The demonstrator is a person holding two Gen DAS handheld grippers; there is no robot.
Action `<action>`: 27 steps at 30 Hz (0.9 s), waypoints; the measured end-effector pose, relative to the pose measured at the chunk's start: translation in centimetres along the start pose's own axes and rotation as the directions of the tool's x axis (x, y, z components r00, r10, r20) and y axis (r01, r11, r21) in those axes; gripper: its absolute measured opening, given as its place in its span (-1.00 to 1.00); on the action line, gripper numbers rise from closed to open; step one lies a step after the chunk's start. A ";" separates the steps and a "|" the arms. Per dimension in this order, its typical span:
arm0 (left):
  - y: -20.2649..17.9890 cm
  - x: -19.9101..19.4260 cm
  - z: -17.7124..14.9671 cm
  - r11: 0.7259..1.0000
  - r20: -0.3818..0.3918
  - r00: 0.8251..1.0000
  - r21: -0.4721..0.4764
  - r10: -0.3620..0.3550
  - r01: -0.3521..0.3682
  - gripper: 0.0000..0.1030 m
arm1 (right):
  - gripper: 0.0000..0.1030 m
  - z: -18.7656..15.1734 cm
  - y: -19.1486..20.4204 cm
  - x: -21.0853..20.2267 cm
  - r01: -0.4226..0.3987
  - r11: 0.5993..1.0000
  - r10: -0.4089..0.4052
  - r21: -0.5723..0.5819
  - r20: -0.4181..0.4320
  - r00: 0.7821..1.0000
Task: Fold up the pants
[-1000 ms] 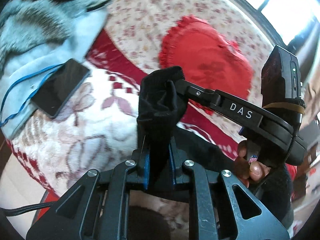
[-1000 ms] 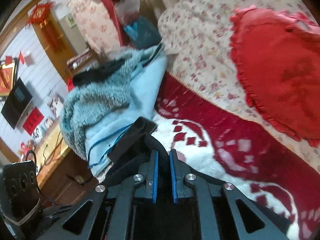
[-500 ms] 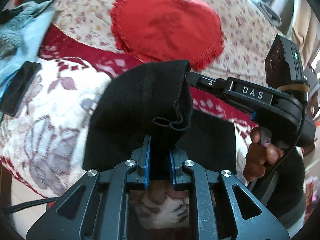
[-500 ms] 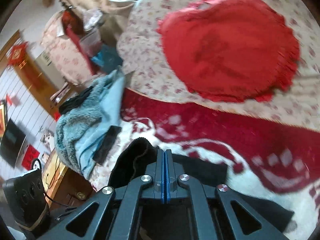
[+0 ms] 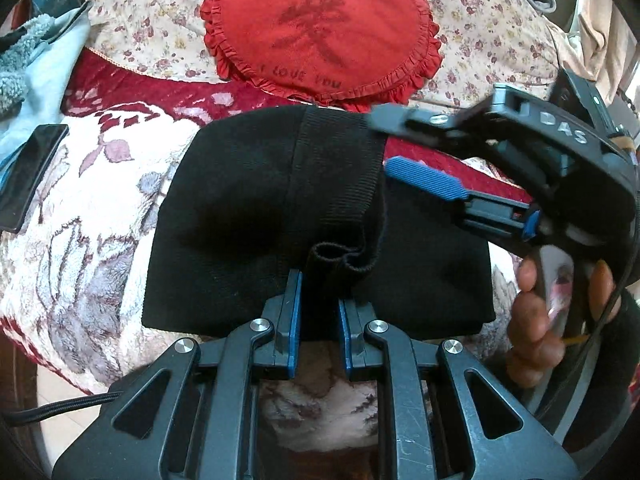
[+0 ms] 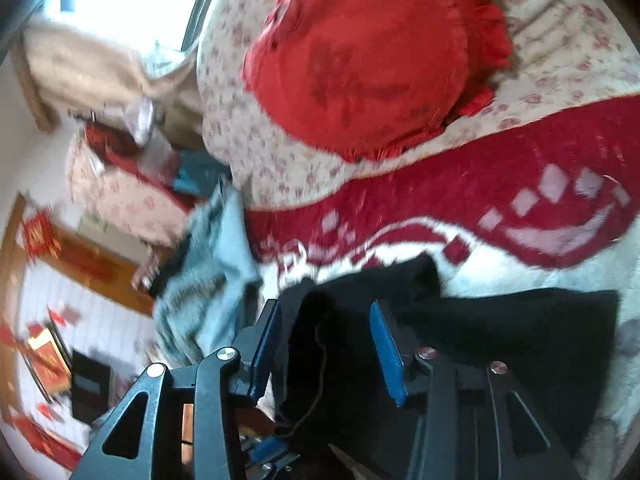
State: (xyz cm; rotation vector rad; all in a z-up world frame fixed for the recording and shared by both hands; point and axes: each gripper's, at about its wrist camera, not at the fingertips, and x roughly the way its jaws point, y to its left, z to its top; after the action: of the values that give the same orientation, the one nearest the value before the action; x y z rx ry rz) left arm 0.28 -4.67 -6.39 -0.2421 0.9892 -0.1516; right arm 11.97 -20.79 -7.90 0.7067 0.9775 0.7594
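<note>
At the far left edge of my left-hand view a dark phone (image 5: 30, 176) lies on the patterned blanket (image 5: 88, 240), beside a pale blue fleece (image 5: 36, 68). Moving right, the black pants (image 5: 248, 216) lie folded on that blanket, in front of the red heart cushion (image 5: 320, 28) leaning on the floral sofa back (image 5: 492, 36). My left gripper (image 5: 319, 312) is nearly closed — its blue pads pinch a bunched ribbed cuff of the pants at the near edge. Further right, my right gripper (image 5: 400, 140) reaches in at the pants' far corner, held by my hand (image 5: 560, 316); its jaws are opening, upper finger over the cloth. Seen from its own camera, the right gripper (image 6: 324, 344) stands spread wide, black fabric (image 6: 500, 328) between the pads but not pressed.
</note>
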 end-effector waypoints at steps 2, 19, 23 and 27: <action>0.0 -0.1 -0.1 1.000 0.001 1.000 -0.001 0.000 0.000 -0.72 | -0.14 -0.3 0.8 1.2 0.013 1.000 -0.014 -0.027 -0.039 0.999; -5.1 -2.0 0.0 0.988 -0.009 0.992 0.096 -0.123 0.123 -0.72 | -0.81 -1.4 3.5 -2.2 0.121 0.965 -0.113 -0.232 0.049 0.992; -8.1 -1.4 -0.2 0.972 -0.057 0.981 0.136 -0.183 0.189 -0.72 | -0.81 -1.2 1.8 -5.7 0.185 0.958 -0.171 -0.221 0.081 0.982; -10.3 -0.5 -0.8 0.959 -0.102 0.975 0.183 -0.199 0.215 -0.72 | -0.81 -1.2 -0.9 -7.9 0.254 0.948 -0.243 -0.192 0.080 0.967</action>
State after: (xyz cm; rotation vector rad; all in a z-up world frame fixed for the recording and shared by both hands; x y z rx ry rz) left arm -0.79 -14.59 -3.60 -0.1614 1.0228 -0.4504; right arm 8.31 -27.55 -5.47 0.4163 0.9046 0.6024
